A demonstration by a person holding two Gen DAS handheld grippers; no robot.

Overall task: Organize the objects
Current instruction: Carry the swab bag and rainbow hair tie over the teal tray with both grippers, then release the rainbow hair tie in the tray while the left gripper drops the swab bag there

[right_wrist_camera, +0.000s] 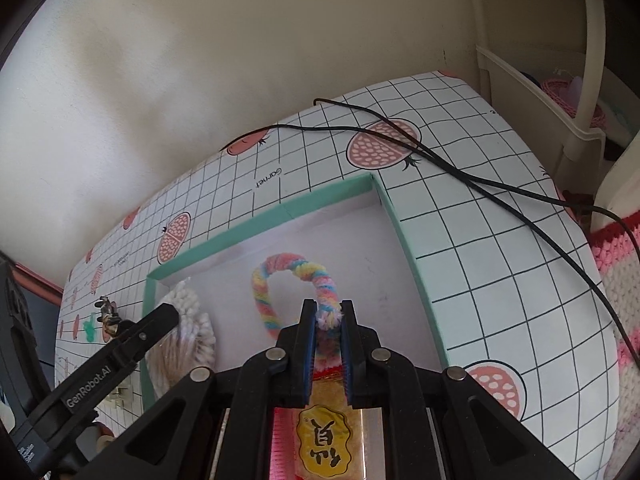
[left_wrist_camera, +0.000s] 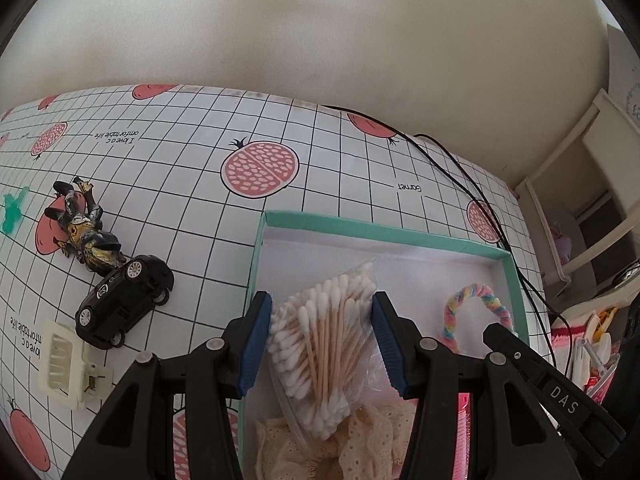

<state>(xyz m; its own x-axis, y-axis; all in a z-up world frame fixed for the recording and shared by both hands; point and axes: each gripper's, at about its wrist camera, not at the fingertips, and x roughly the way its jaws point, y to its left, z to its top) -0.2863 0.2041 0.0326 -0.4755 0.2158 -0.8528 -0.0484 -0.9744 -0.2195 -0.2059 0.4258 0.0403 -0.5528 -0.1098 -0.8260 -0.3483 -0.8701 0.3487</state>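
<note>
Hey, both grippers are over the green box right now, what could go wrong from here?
The left gripper is open around the bag of cotton swabs; the thin plastic might slip or tear. The right gripper pinches only the tip of the rainbow rope, which may pull free. The two grippers sit close and might collide.

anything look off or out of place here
Yes: the toy car lies on its side against a toppled figurine, both outside the box. A black cable trails across the table.
</note>
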